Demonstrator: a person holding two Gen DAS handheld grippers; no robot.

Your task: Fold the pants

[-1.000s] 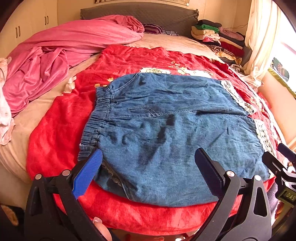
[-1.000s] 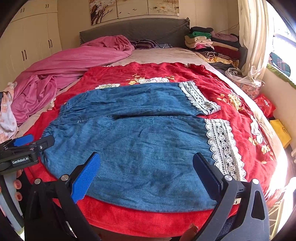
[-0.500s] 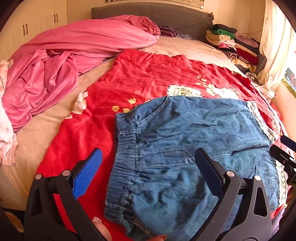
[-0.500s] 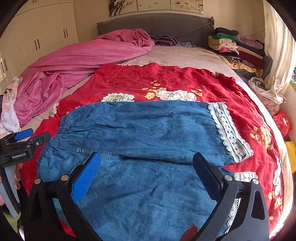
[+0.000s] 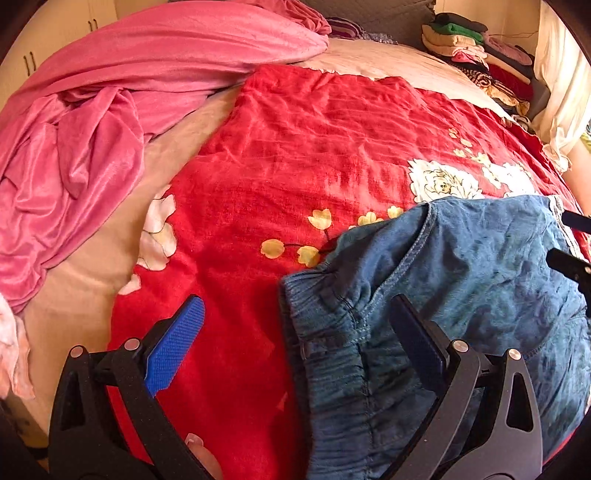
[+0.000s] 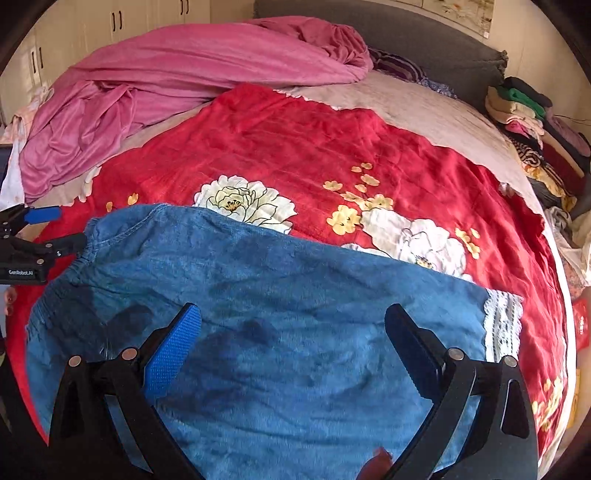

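Blue denim pants [image 6: 280, 295] with white lace cuffs [image 6: 502, 325] lie flat on a red floral blanket [image 6: 295, 147]. In the left wrist view the elastic waistband [image 5: 332, 354] lies between my left gripper's fingers. My left gripper [image 5: 295, 332] is open, low over the waistband's far corner. My right gripper [image 6: 291, 339] is open, low over the middle of the pants. The left gripper also shows in the right wrist view [image 6: 33, 240] at the waistband corner.
A crumpled pink blanket [image 5: 110, 110] lies at the far left of the bed. A stack of folded clothes [image 6: 524, 118] sits at the far right by the grey headboard [image 6: 424, 40]. White wardrobes [image 6: 110, 22] stand behind.
Both grippers have moved forward and down over the pants. The left one has swung left toward the waistband corner. The pants have stayed flat; both grippers stay open.
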